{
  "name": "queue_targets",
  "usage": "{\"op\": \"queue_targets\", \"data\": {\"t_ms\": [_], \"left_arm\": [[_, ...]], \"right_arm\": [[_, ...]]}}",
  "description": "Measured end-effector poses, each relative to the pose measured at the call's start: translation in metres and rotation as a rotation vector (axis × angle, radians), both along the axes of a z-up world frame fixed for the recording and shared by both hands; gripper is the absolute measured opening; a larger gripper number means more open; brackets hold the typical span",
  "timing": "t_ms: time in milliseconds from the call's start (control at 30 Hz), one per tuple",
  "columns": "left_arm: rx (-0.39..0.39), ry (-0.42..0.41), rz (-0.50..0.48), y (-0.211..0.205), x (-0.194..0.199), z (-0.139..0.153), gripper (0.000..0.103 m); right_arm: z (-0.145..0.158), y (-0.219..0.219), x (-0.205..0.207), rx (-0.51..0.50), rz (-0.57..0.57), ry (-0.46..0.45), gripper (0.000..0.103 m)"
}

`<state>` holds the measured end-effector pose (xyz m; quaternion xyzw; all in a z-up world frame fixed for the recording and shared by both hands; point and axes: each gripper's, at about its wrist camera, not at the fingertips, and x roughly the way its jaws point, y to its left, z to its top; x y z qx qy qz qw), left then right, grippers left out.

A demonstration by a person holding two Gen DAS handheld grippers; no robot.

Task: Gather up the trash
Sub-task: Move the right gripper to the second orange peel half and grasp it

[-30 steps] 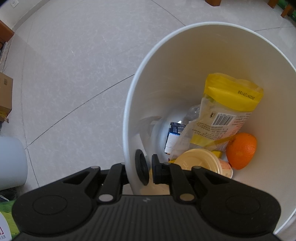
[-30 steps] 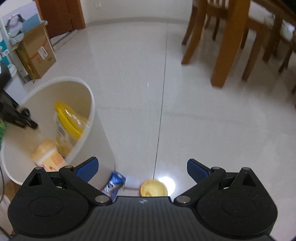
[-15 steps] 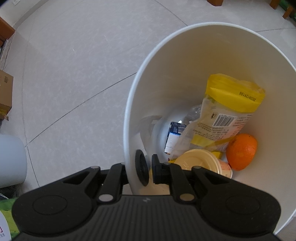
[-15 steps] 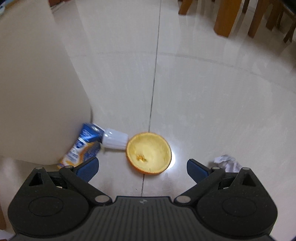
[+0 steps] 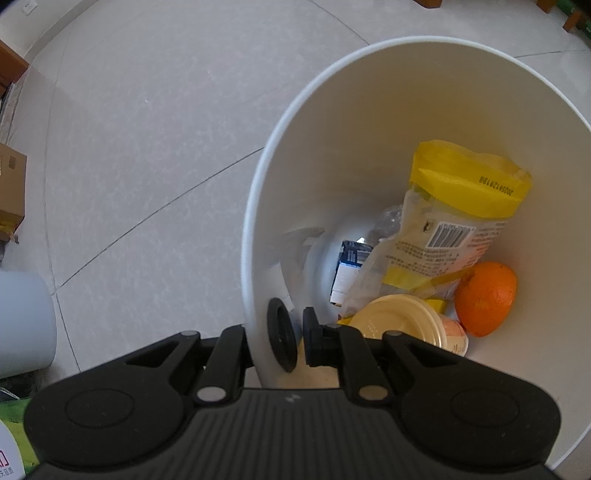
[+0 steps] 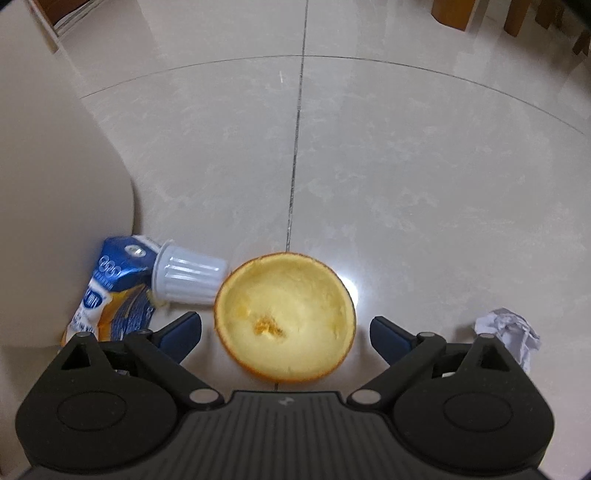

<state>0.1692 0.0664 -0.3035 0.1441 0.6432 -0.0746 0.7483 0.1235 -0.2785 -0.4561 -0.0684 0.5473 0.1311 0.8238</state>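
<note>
Tiled floor (image 6: 406,166); peel (image 6: 286,317); carton (image 6: 110,291)

The bin (image 5: 332,147) is white, the bag (image 5: 469,192) in it yellow-topped. The peel (image 6: 286,317) is pale yellow inside, orange-rimmed; the carton (image 6: 110,291) is blue.

Bright, even light; glare spot on floor tiles (image 6: 349,288); fisheye-bent edges; slight blur.

Bin (image 5: 369,122) cut off at right and lower edges of left wrist view. Blue carton (image 5: 349,269) inside mostly hidden under yellow-topped bag (image 5: 454,221). Floor carton (image 6: 110,291) partly hidden behind right gripper; its print too blurred to read. Chair legs (image 6: 454,14) cropped at top.
</note>
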Motion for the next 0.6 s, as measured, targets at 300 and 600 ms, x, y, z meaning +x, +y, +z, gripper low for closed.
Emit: {"op": "queue_targets", "data": {"t_ms": [300, 600], "left_arm": [[-0.013, 0.016, 0.006, 0.0036, 0.0016, -0.0019, 0.011], [-0.011, 0.015, 0.004, 0.0030, 0.0012, -0.0017, 0.011]], "right_arm": [[-0.0054, 0.0037, 0.0006, -0.032, 0.011, 0.008, 0.083], [-0.0031, 0.0028, 0.0029, -0.022, -0.012, 0.015, 0.080]]}}
